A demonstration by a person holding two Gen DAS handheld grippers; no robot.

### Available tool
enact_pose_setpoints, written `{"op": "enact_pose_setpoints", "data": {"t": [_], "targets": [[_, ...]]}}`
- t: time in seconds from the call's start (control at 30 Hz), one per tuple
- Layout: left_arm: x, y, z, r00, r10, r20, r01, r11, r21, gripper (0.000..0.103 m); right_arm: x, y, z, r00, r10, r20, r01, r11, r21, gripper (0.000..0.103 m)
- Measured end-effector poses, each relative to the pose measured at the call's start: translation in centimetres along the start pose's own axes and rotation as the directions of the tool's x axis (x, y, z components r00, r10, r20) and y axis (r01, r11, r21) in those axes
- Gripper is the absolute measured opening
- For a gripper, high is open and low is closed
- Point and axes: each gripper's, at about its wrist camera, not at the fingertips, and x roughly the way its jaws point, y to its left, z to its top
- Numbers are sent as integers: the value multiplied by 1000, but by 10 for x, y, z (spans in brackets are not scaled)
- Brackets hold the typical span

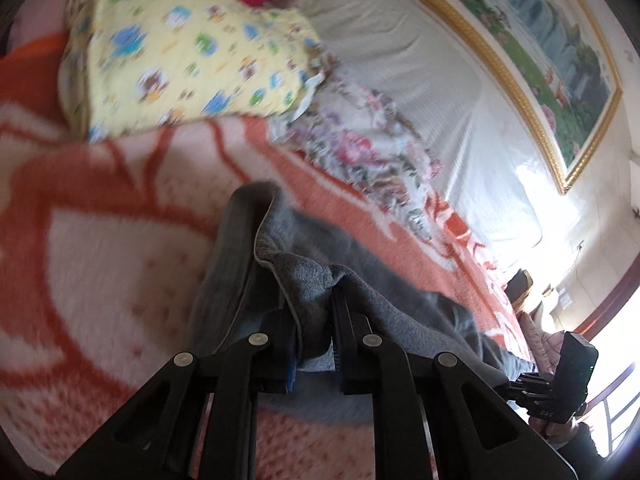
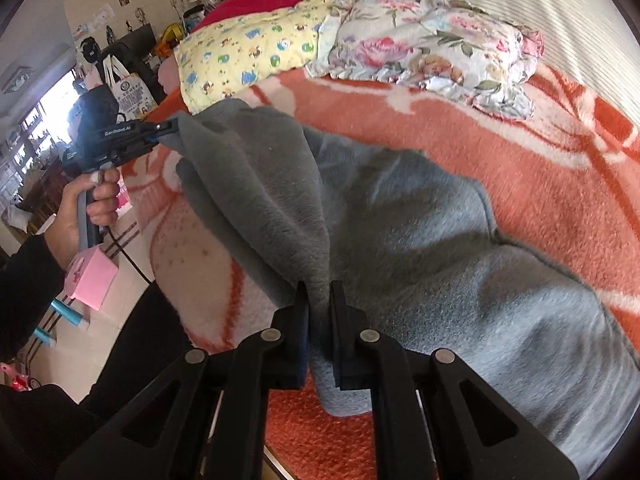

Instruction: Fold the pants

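Right gripper (image 2: 319,292), black, two-fingered: jaws drawn narrow, pinching a bunched fold of the soft grey fleece pants (image 2: 400,240) between them. The cloth rises out of the grip and spreads forward and to the right across the bed.

Left gripper (image 1: 310,300), same black build: jaws likewise narrow, clamped on a hemmed edge of the grey fleece pants (image 1: 288,248), which drape over both fingers and trail off to the right. In the right wrist view the left gripper (image 2: 170,132) sits at far left, its tip closed on a corner of the garment, held in the person's left hand (image 2: 94,204).

Position of the pants: held between the two grippers along one edge, that edge lifted and sagging between them; the remainder lies on the bed cover, ahead and to the right of the right gripper.

Orange and cream patterned fleece blanket (image 2: 500,152): covers the bed under the pants.

Beyond the pants, near the far side of the blanket: yellow cartoon-print quilted cushion (image 2: 248,60), with a crumpled white floral-print cloth (image 2: 432,48) just beside it on the right, the two touching. A red fabric item (image 2: 256,0) lies behind the cushion.

Containers: printed white tote bag (image 2: 132,92), standing past the bed at left; contents not visible.

Gold-framed landscape picture (image 1: 540,48): hangs on the wall beyond the bed, in the left wrist view.
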Motion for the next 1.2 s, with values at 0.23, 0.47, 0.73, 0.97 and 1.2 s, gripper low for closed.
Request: {"op": "enact_pose_setpoints", "data": {"t": [0.23, 0.47, 0.73, 0.97, 1.2], "targets": [[5, 18, -24, 997, 62, -54, -65, 997, -43, 23, 25, 2, -12, 995, -39, -88, 40, 999, 11, 20], [-26, 16, -22, 995, 96, 14, -93, 988, -125, 61, 4, 9, -5, 999, -30, -34, 30, 1000, -6, 46], [-21, 1, -14, 986, 164, -35, -168, 972, -162, 73, -11, -11, 28, 995, -92, 47, 88, 993, 78, 46], [-13, 5, -17, 978, 192, -82, -206, 949, -239, 80, -3, -46, 64, 990, -120, 68, 103, 971, 216, 46], [-5, 15, -19, 968, 217, -124, -244, 929, -278, 80, 29, -77, 98, 996, -74, 55, 52, 943, 328, 46]]}}
